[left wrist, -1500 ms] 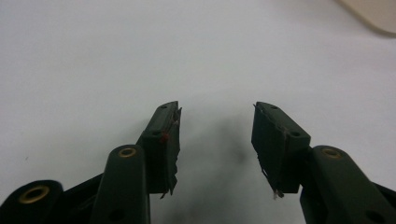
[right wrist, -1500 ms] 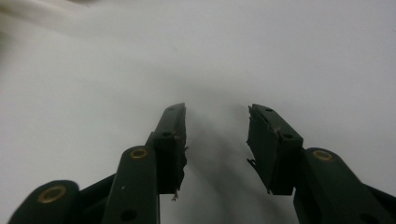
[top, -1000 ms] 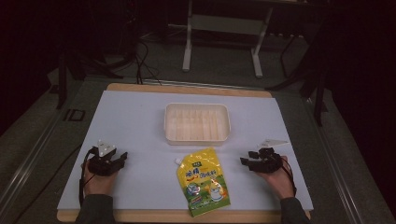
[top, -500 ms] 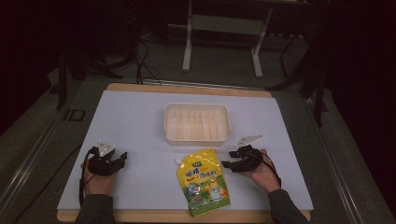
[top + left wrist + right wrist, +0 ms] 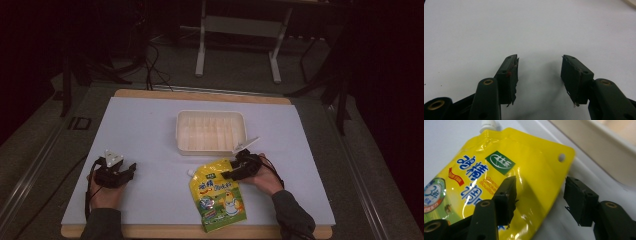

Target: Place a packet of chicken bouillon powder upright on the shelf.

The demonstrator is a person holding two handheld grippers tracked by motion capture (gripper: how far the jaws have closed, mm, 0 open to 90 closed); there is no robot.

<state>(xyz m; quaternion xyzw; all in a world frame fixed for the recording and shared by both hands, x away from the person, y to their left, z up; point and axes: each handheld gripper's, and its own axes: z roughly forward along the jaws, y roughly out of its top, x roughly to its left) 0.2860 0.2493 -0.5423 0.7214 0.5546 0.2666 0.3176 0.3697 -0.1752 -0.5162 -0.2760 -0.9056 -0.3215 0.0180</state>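
Observation:
A yellow spouted pouch (image 5: 217,194) with blue and green print lies flat near the table's front edge, its white cap at the upper left. In the right gripper view the pouch (image 5: 499,177) lies under and between the jaws, its top corner with a punched hole between them. My right gripper (image 5: 229,173) is open at the pouch's upper right edge; its jaws (image 5: 539,195) straddle that edge without closing. My left gripper (image 5: 120,172) rests open at the front left on the bare white surface, nothing between its jaws (image 5: 539,72).
A cream rectangular tub (image 5: 211,131) stands empty at the table's middle, just behind the pouch and right gripper; its rim (image 5: 604,142) runs close past the right jaw. The white mat (image 5: 150,125) covers the wooden tabletop. Dark floor, cables and a stand lie beyond.
The right hand has moved its gripper leftward from the right side of the table to the pouch's upper right edge. The left gripper has stayed put.

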